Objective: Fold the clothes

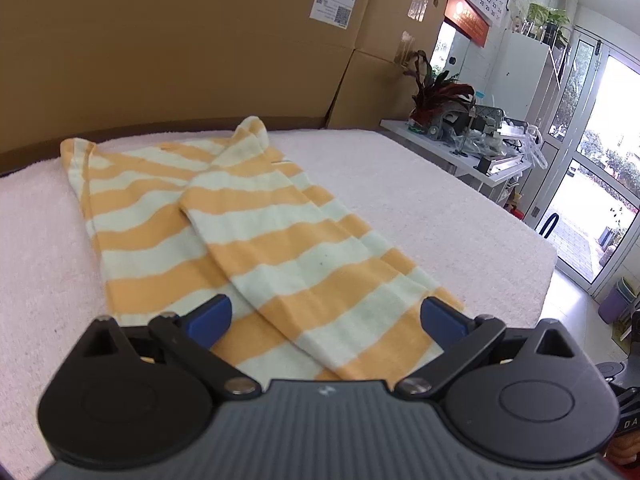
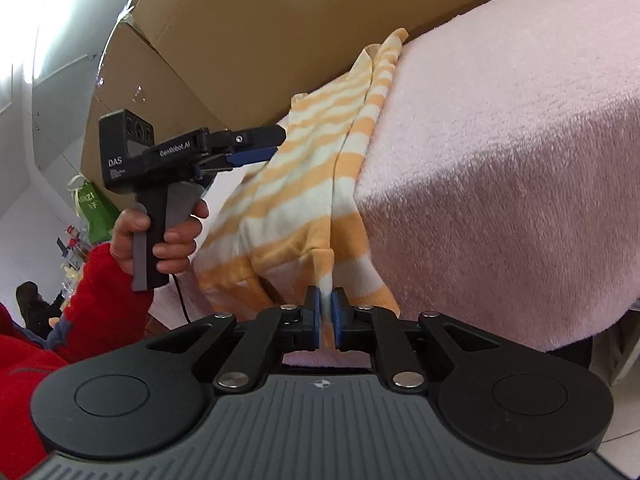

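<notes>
An orange and white striped garment [image 1: 256,232] lies lengthwise on the pale pink fleece-covered table [image 1: 440,208], with one side folded over the middle. My left gripper [image 1: 326,316] hovers open just above its near end, blue pads wide apart on either side of the folded layer. In the right wrist view the garment [image 2: 320,152] droops over the table's [image 2: 500,160] near edge. My right gripper [image 2: 327,308] is shut on a pinch of the garment's hanging hem. The left gripper [image 2: 276,144] reaches in from the left, held by a hand [image 2: 160,236] in a red sleeve [image 2: 96,280].
Large cardboard boxes [image 1: 180,60] stand right behind the table. At the right, a white side table [image 1: 472,160] carries a potted plant [image 1: 436,92] and clutter. Beyond it are glass doors [image 1: 600,180] and a purple bin [image 1: 618,302]. A green bag [image 2: 94,212] sits far left.
</notes>
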`<state>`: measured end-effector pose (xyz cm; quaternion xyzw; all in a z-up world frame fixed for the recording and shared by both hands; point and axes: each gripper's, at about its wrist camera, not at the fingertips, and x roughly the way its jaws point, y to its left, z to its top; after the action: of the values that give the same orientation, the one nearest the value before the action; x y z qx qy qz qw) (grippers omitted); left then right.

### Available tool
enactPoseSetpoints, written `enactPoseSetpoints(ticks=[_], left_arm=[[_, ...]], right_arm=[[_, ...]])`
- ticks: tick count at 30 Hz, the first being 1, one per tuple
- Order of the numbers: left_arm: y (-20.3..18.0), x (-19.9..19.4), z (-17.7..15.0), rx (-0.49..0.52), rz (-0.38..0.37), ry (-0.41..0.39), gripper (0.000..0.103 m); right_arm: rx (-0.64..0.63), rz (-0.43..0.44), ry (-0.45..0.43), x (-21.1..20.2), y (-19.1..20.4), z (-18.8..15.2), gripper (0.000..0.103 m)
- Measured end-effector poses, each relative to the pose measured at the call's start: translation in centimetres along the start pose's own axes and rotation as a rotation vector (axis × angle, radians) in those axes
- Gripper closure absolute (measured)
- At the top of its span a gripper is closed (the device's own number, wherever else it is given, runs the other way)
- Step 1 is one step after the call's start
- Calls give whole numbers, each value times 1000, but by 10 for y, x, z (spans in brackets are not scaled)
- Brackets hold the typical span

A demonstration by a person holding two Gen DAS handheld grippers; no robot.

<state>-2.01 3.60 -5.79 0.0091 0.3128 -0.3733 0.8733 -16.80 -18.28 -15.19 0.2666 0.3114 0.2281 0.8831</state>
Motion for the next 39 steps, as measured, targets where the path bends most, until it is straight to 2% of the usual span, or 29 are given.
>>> enactPoseSetpoints(ticks=[2,4,6,7,8,11,15,19,22,24,28,32,33,34,35,37,39], left_arm=[[-1,0,-1,6,5,0,2],[-1,0,-1,12,11,0,2],[-1,0,-1,1,10,-3,2],[0,0,-1,-2,9,-4,2],[0,0,-1,-6,8,-5,2],[1,-1,0,-17,5,-7,2],[0,-7,0,-18,-21,-20,2],[-3,-6,0,-10,-45,-27,2],[-5,1,-2,3,-25,-9,2],[-4,3,-3,8,-20,-1,2],[0,4,-1,-13,-30,-4,2],[17,10,8,-116,-66,-13,2],[21,12,10,-142,-76,-15,2],[25,13,13,-168,-85,-18,4],[30,15,15,-194,-95,-20,7],[34,19,20,-214,-102,-22,26],[38,23,22,-227,-107,-24,27]], right_arm=[[-29,-5,-9,-1,3,1,93],[-30,6,-48,-5,4,6,87],[15,36,-96,-6,0,13,58],[39,55,-117,-5,-2,16,58],[56,68,-127,-3,-4,19,60],[43,52,-112,3,-4,23,94],[43,101,-153,-12,-4,21,95],[32,55,-153,-18,-7,17,95],[52,19,-98,-7,-13,14,94],[67,40,-73,-3,-13,16,85],[-10,48,-33,-1,-7,25,84],[-5,52,34,12,-11,26,75],[-6,54,46,14,-12,26,76],[-12,58,49,15,-11,27,80],[-11,72,47,14,-11,28,91],[0,116,34,11,-11,31,92],[-7,129,43,11,-10,32,92]])
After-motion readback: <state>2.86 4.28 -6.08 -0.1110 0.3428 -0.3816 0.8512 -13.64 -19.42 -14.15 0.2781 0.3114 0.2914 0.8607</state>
